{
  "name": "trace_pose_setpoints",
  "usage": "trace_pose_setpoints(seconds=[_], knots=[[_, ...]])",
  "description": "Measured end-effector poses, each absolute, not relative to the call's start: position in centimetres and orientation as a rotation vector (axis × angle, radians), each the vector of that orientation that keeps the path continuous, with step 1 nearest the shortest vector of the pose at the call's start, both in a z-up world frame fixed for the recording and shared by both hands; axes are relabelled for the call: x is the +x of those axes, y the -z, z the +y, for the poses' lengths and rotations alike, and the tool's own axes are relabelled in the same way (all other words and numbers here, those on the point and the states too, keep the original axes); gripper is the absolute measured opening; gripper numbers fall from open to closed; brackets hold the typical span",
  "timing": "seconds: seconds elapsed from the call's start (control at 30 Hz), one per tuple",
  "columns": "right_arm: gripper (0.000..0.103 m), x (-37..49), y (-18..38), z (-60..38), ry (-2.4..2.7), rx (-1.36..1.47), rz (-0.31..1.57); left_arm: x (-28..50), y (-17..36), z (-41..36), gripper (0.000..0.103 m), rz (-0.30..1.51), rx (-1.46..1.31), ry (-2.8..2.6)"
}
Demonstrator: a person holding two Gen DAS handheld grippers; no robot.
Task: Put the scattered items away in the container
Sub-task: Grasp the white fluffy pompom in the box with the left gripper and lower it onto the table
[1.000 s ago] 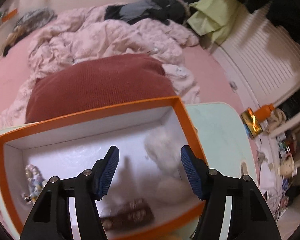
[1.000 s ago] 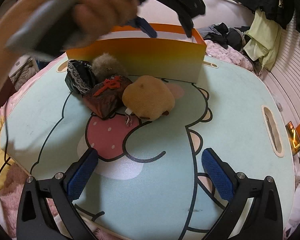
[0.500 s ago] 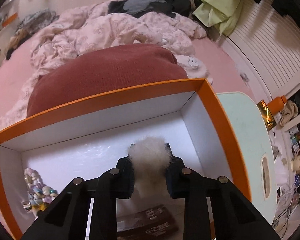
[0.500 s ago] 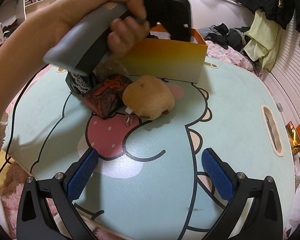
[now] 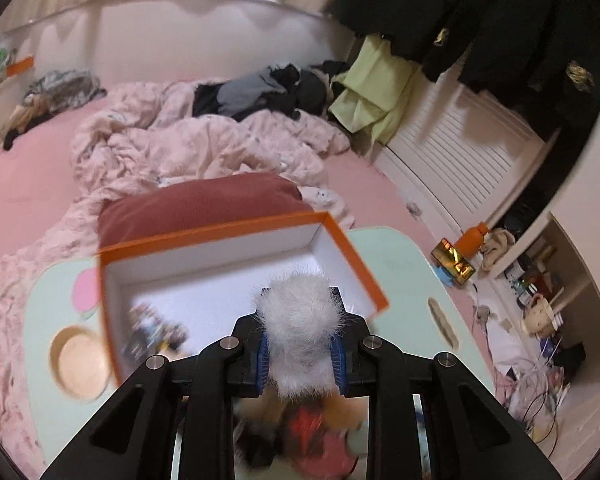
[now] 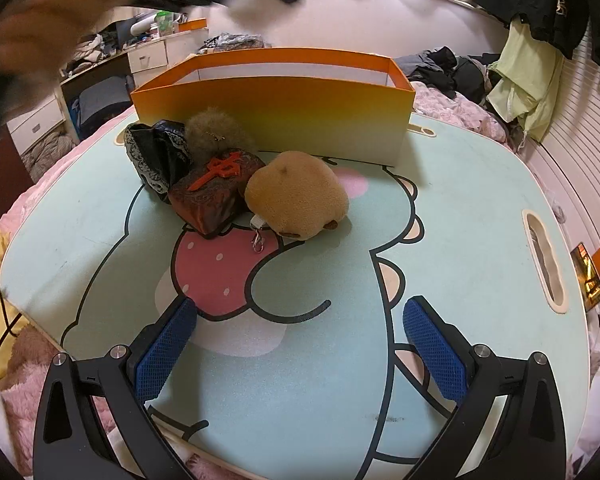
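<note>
I am holding a white pompom [image 5: 302, 322] in my left gripper [image 5: 300, 354]; the blue pads [image 5: 263, 360] are pressing its fur from both sides, so it is squeezed narrow between them and puffing out above. I am keeping it above the near edge of the orange box [image 5: 352, 256], not inside. The box is open on top, so I judge the pompom only needs to come over the white floor and be let go (it is soft, a drop should not hurt it).

My right gripper [image 6: 300, 344] is waiting low over the mint table [image 6: 480, 240], its jaws spread wide with nothing between them.

The other items are lying in a tight group just in front of the box wall: a tan plush [image 6: 296, 196], a dark red pouch [image 6: 216, 188], a black lace pouch [image 6: 156, 152] and a brownish pompom [image 6: 216, 128], all touching each other. In the box some small things are already lying, but they are blurred. Behind the box a red pillow [image 5: 200, 204] and a pink blanket [image 5: 188, 144] are resting on the bed. I think the tall front wall is the main obstacle: every item must be lifted over it.
</note>
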State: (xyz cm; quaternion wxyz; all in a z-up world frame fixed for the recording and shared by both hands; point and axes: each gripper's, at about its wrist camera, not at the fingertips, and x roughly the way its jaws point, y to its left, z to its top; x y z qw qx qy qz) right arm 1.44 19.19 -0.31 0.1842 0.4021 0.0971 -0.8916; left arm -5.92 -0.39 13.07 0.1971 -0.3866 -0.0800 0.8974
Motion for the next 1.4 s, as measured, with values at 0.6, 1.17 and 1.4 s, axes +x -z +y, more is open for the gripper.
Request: trace_pose_setpoints(seconds=[0.6, 1.17, 1.4], knots=[[0.103, 1.5, 0.3, 19.1, 2.514, 1.134, 0.277, 1.0, -1.8, -1.4, 0.026, -0.004, -1.221, -2.588], [0.103, 1.9, 0.2, 18.9, 2.515, 1.133, 0.274, 6.1, -3.2, -2.6, 0.096, 0.083, -1.056, -2.703], [0.103, 1.9, 0.2, 18.9, 2.515, 1.132, 0.275, 6.3, -0.3, -1.8, 0.098, 0.119, -1.119, -2.776]])
